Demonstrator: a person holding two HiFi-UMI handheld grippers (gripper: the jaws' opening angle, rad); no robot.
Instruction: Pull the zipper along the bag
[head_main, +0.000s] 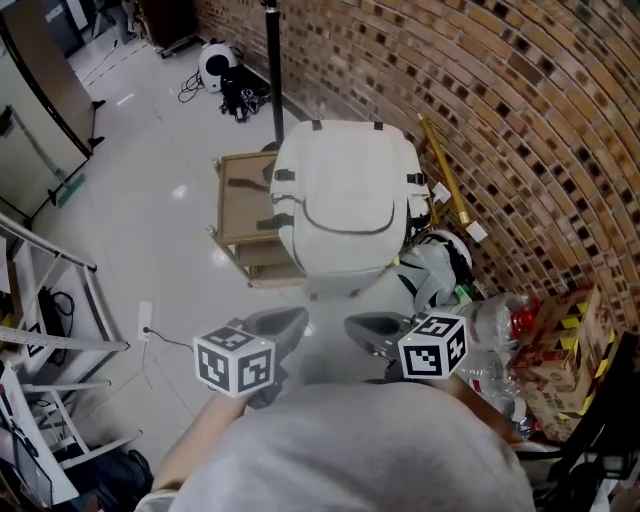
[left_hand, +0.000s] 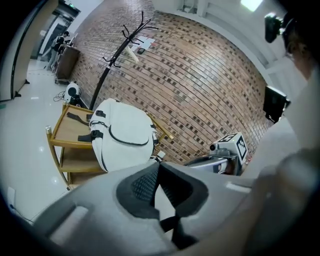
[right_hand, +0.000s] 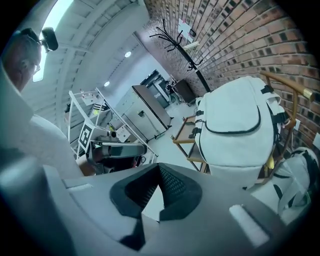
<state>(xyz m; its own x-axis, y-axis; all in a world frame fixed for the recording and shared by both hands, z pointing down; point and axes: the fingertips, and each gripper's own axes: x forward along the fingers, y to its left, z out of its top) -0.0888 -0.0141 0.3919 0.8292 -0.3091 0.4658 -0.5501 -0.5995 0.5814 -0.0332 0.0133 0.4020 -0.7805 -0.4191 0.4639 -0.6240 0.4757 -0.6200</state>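
The bag (head_main: 345, 200), a white backpack, stands upright on the top shelf of a wooden cart (head_main: 238, 205) beside the brick wall (head_main: 500, 120), with its front panel turned towards the person. It looks like soft fabric, only partly filled and probably light. A pull on it would likely drag or tip the whole pack on the shelf, and the cloth would bunch ahead of the slider unless something holds it taut.

The left gripper (head_main: 290, 320) and right gripper (head_main: 365, 325) hang low, close to the person's body and well apart from the bag. In each gripper view the fingertips meet with nothing between them, so both are empty.

The zipper (head_main: 345, 234) shows as a dark curved line around the front pocket. Its pull tab is too small to make out in any view.

One gripper would best pinch the fabric just beside the track near the zipper's end as an anchor. The other would best take the small tab and draw it along the curve.
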